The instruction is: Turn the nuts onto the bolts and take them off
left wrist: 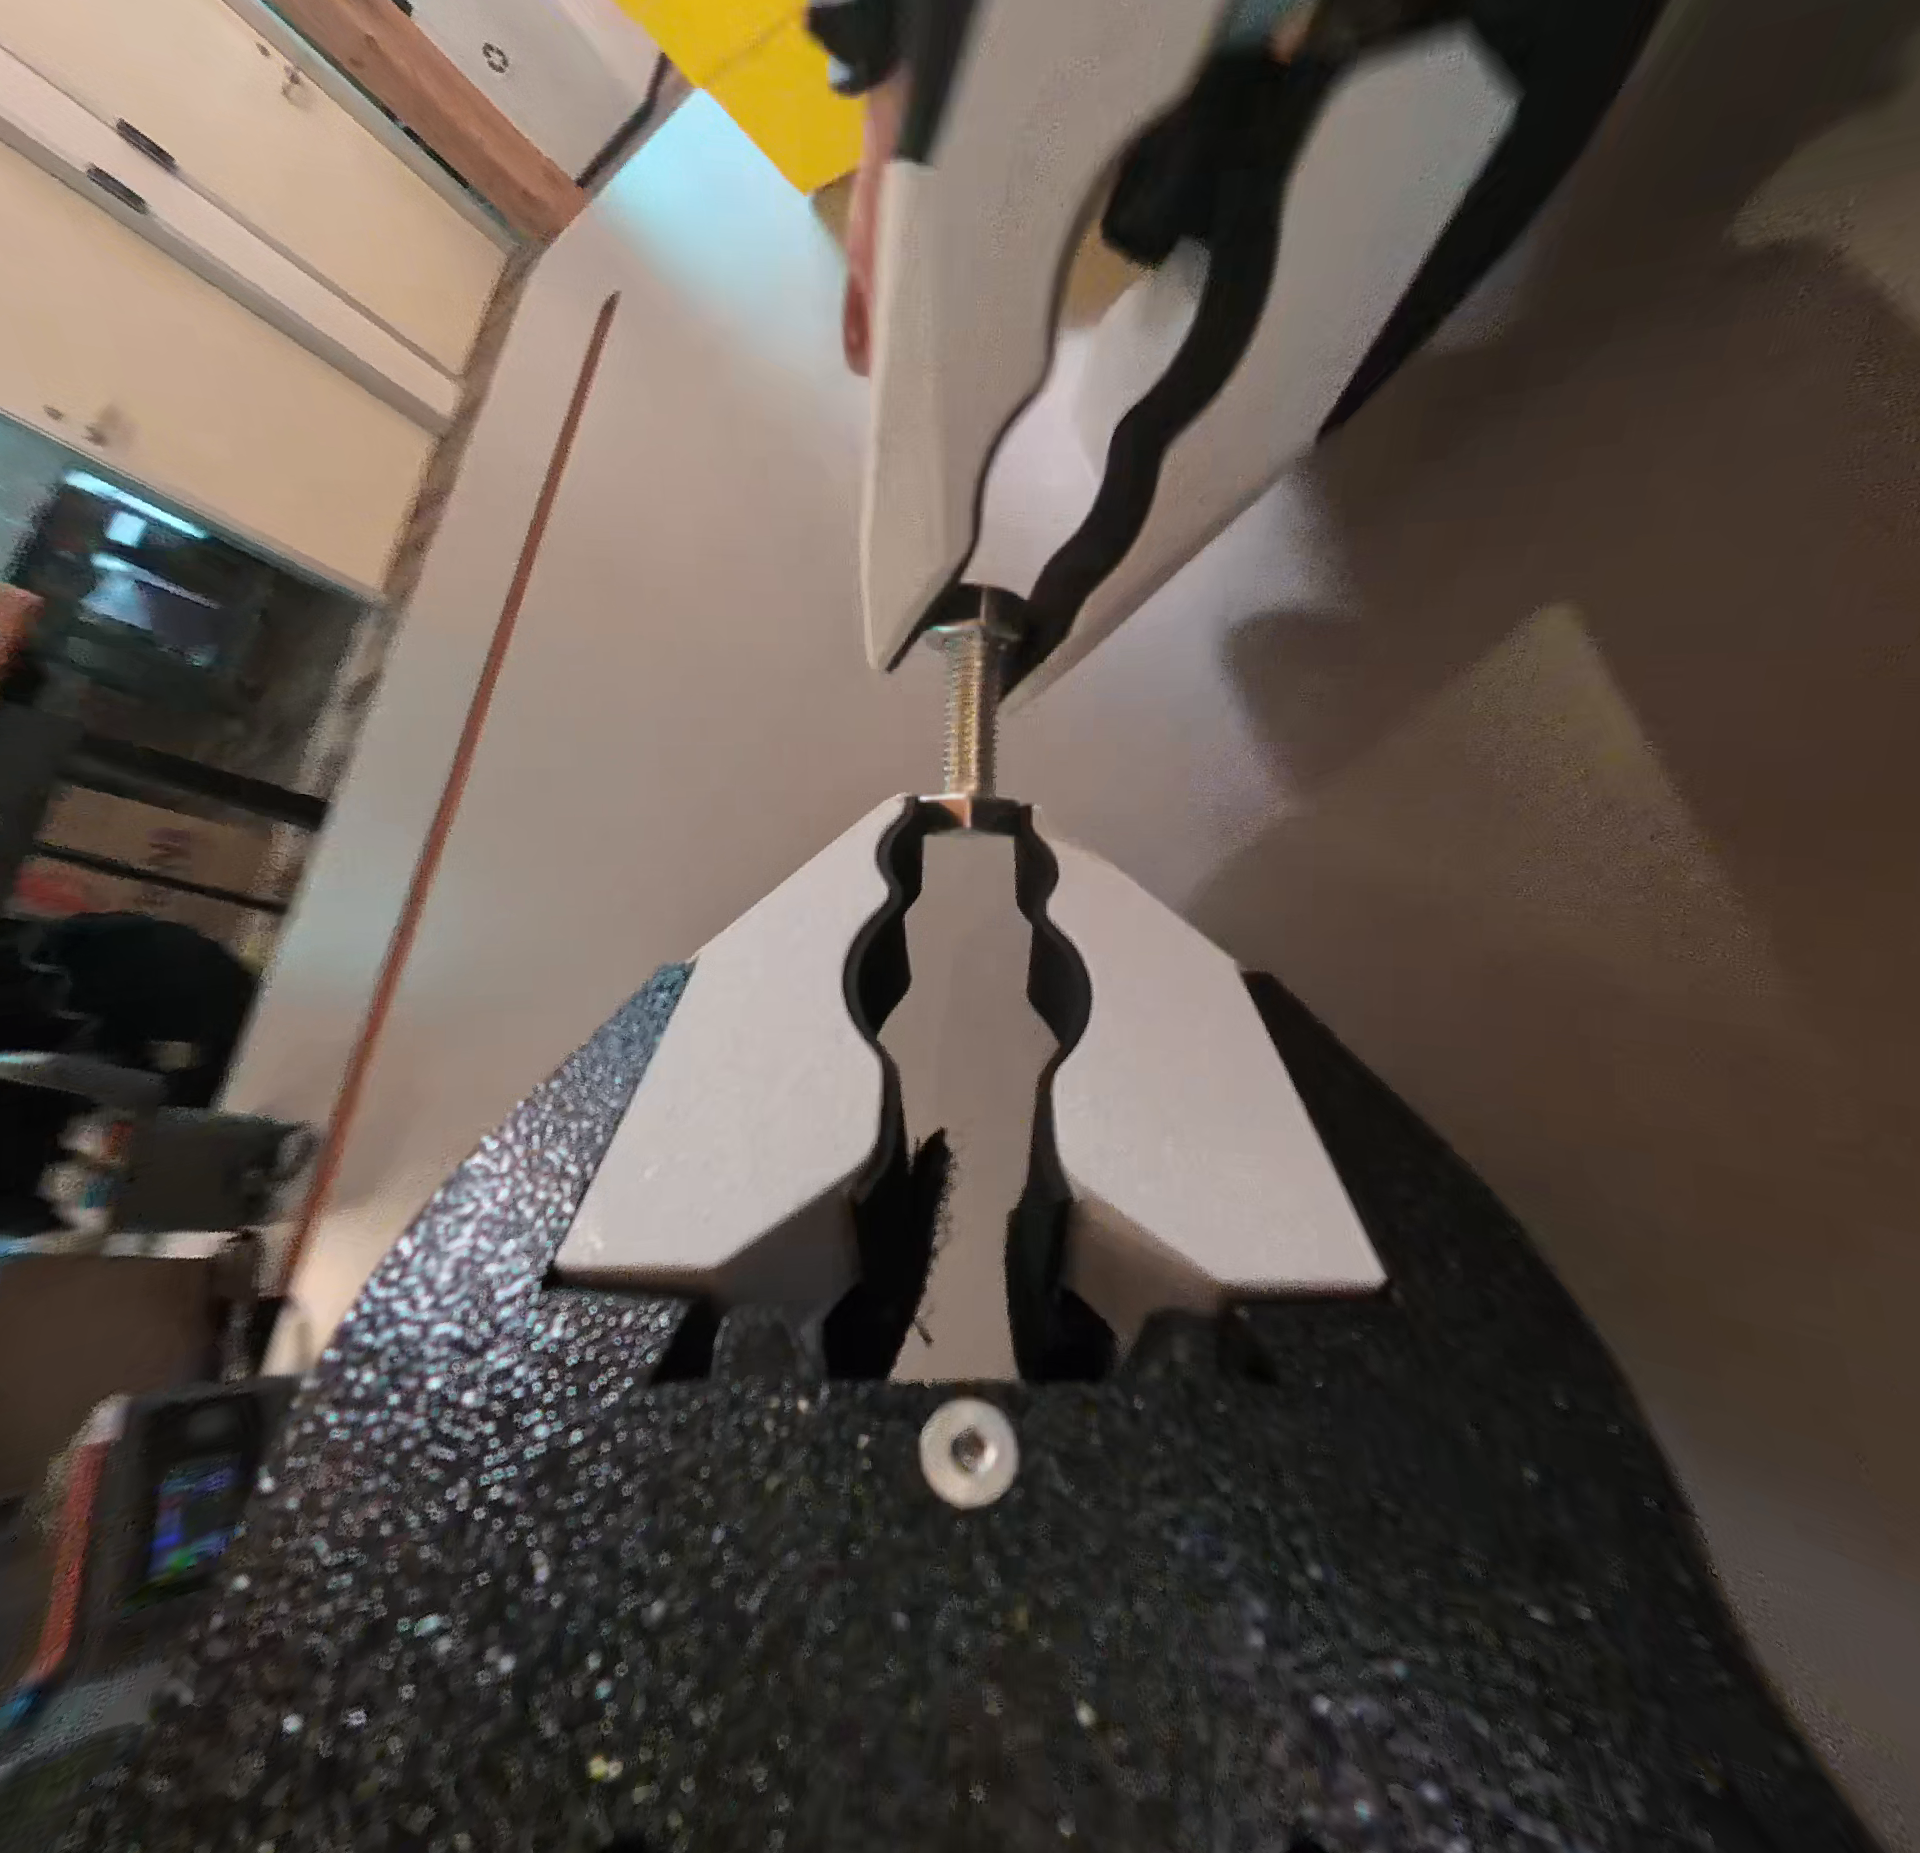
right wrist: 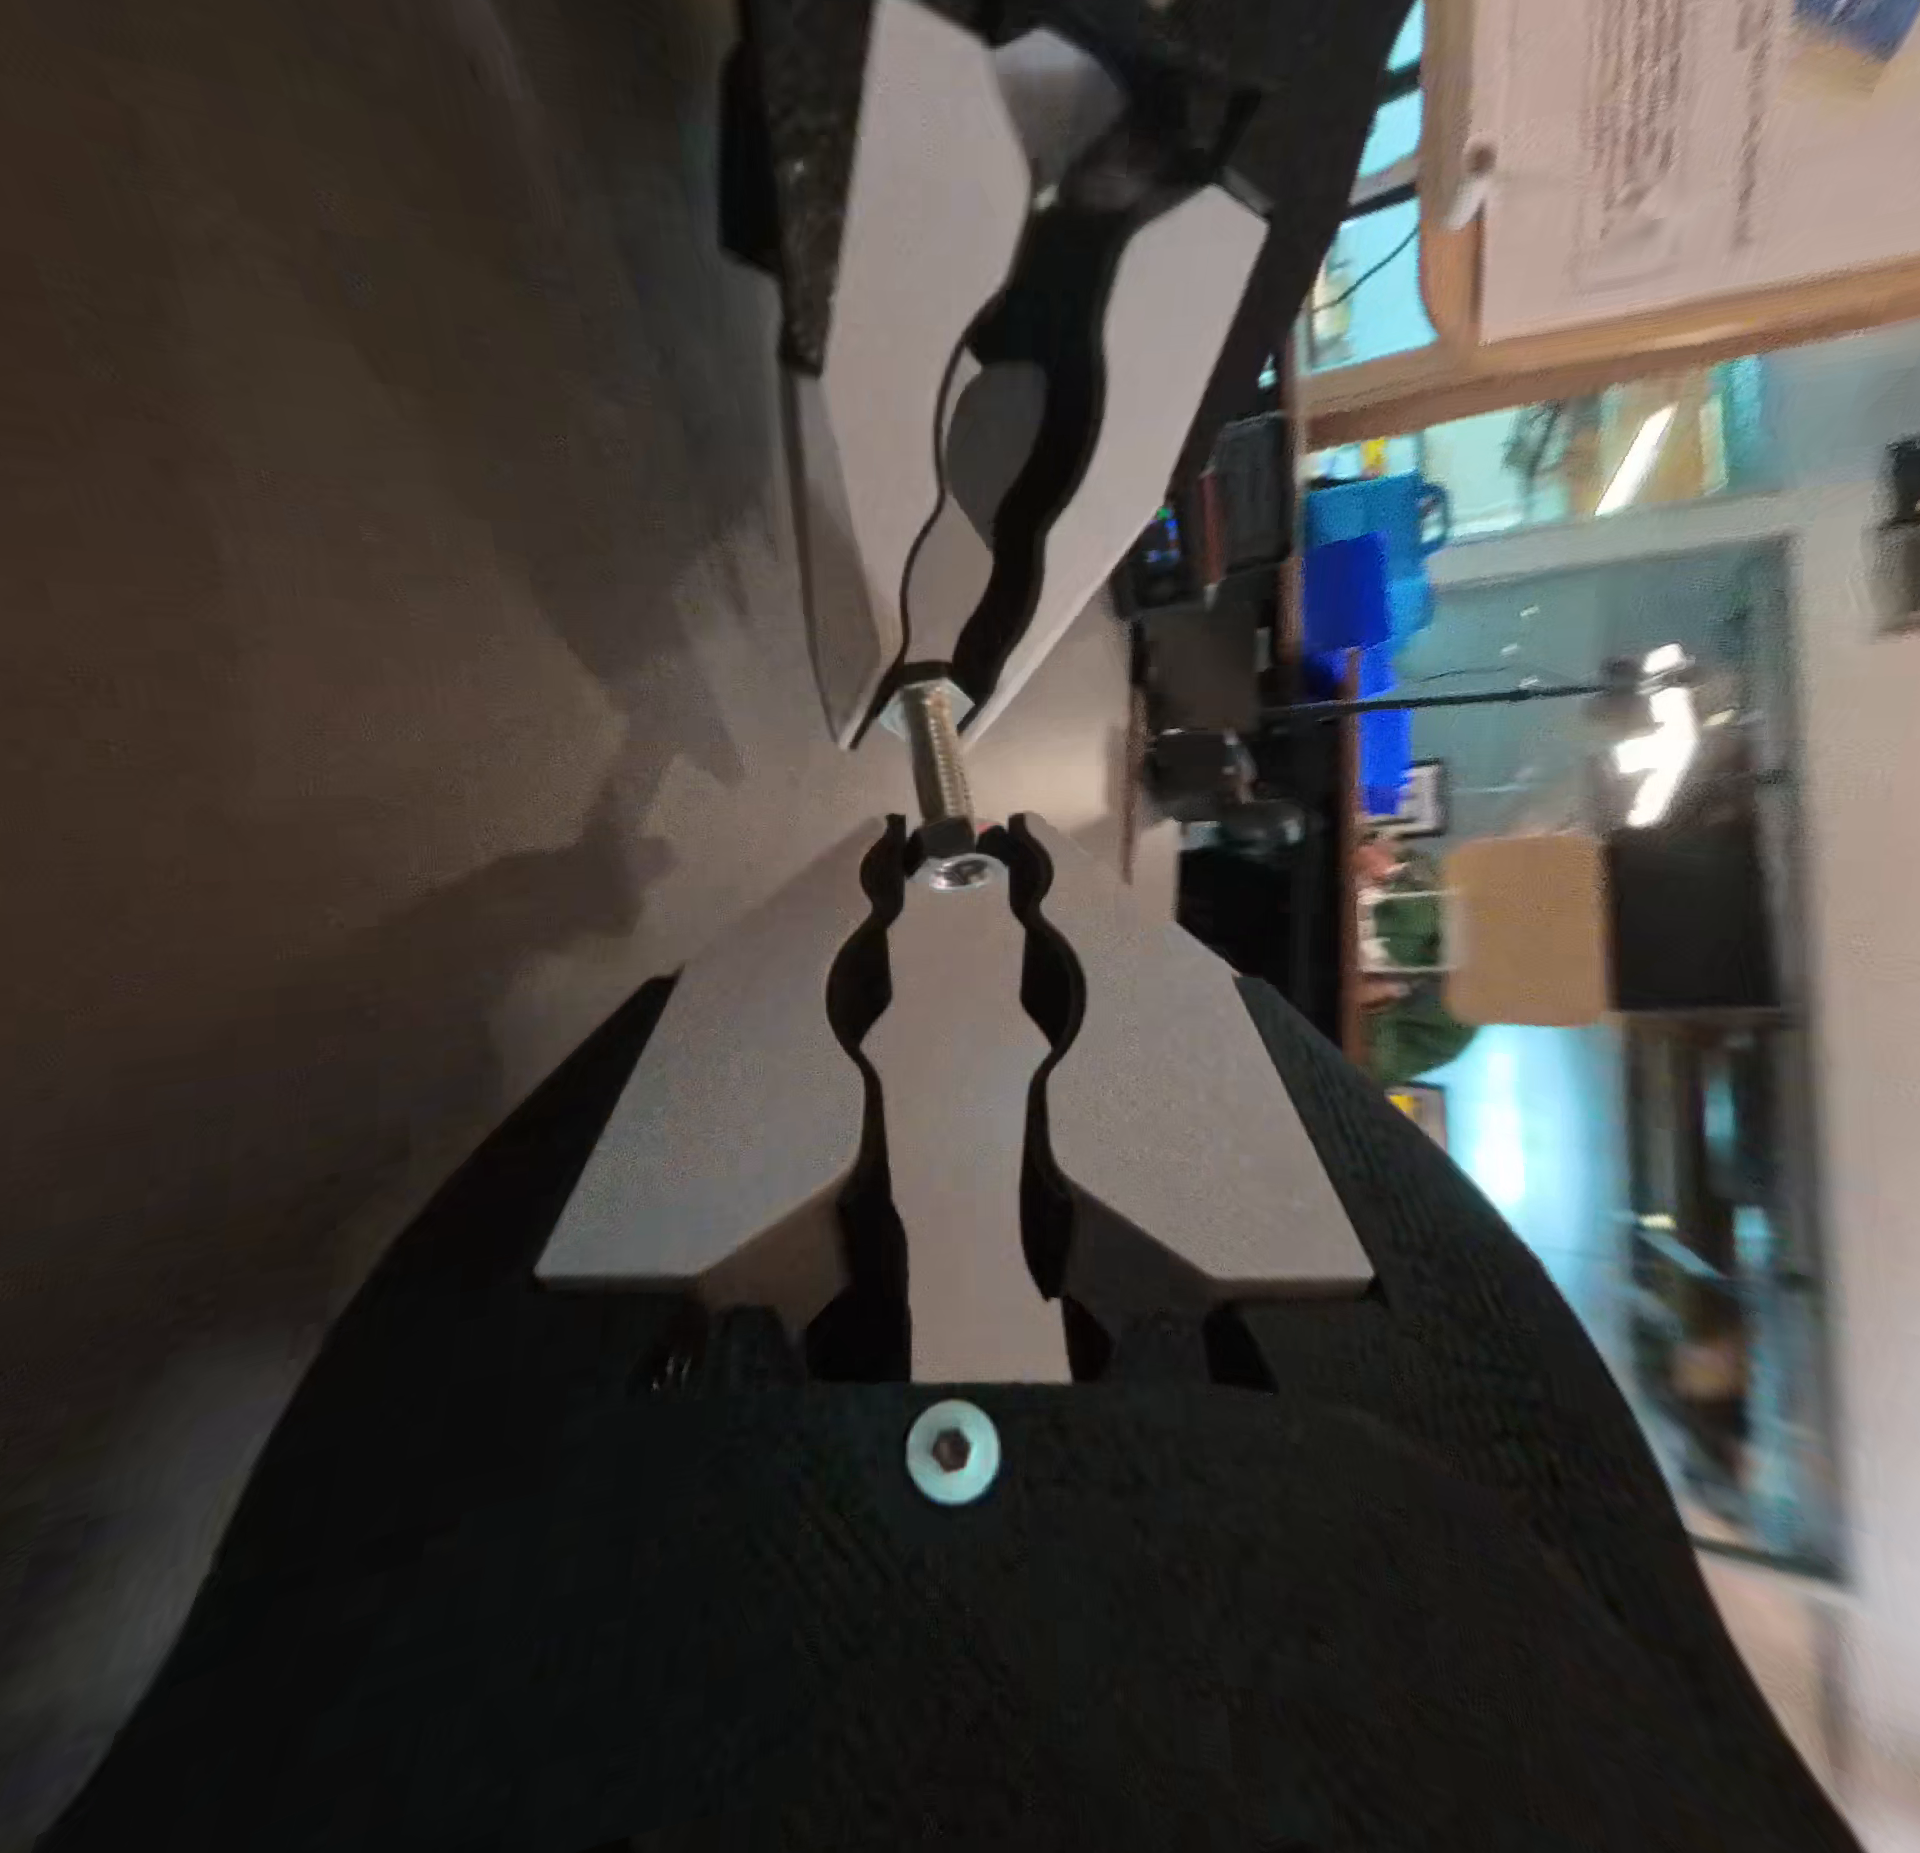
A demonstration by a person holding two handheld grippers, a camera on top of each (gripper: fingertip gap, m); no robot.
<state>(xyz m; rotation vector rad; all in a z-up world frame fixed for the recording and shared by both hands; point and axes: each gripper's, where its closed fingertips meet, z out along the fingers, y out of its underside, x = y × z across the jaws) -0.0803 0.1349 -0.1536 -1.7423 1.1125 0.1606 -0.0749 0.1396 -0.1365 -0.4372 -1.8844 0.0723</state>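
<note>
pinching a shiny hexagonal steel nut between its tips, the left gripper has its pale grey wavy-edged jaws drawn narrow, closed onto the nut's flats. out of that nut a silver threaded steel bolt runs straight ahead, away from the jaws, to the right gripper, which comes in from the far side, tips pointing back toward the camera. its two grey fingers close on the bolt's head, right at their tips.

from the right wrist view the roles swap: the right gripper holds the bolt head between narrowed jaws at the very tips, the end face of the head catching light just inside the gap. the threaded shank leans slightly left as it runs forward to the left gripper, whose tips hold the nut at the shank's far end. most of the thread lies bare between the two pairs of tips, which sit near one another but apart.

beyond the jaws lies a pale tabletop, blurred, with cream cabinet drawers off to the left side and a yellow box above the far fingers.
</note>
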